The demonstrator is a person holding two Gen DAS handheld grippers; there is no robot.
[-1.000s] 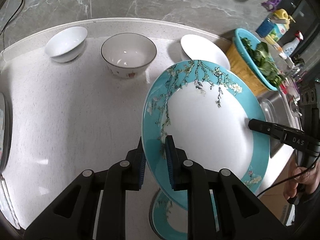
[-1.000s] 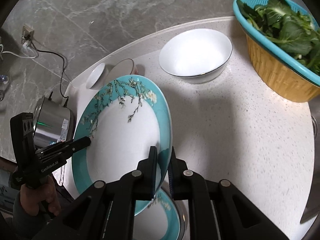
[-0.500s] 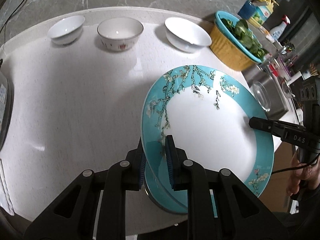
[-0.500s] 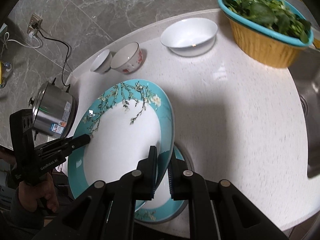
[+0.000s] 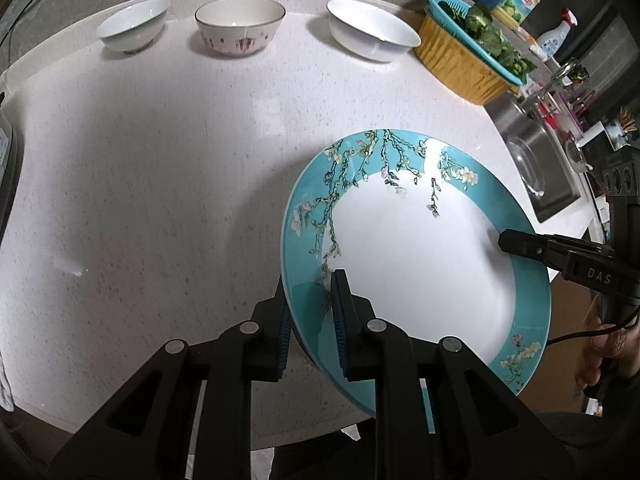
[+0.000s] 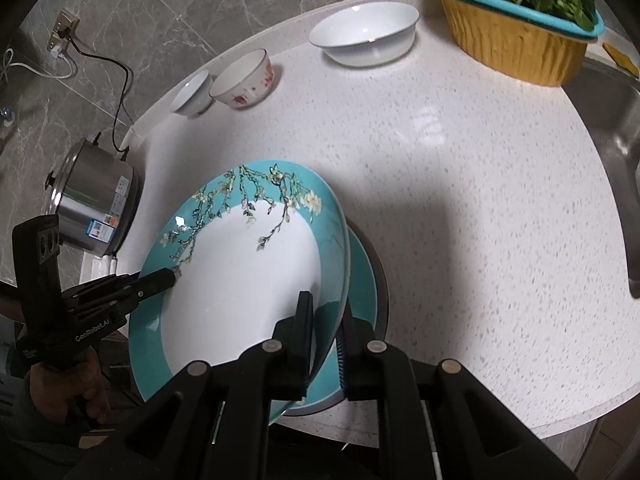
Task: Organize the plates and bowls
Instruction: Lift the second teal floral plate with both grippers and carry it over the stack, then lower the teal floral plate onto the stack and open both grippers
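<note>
Teal plate (image 5: 416,264) clamped betw both grippers, opp rims

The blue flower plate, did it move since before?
Yes. The blue flower plate, held by both grippers, has come away from the three bowls toward the counter's near edge, over a matching plate.

Open countertop (image 5: 160,184) ahead; three bowls (image 5: 240,28) and basket (image 5: 464,64) line its far edge.

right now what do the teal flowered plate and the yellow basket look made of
Teal flowered plate: likely glazed ceramic or porcelain; its glossy surface carries bright window glare and a printed blossom pattern. Yellow basket: probably moulded plastic, matte, with ribbed walls and a separate teal strainer rim.
</note>
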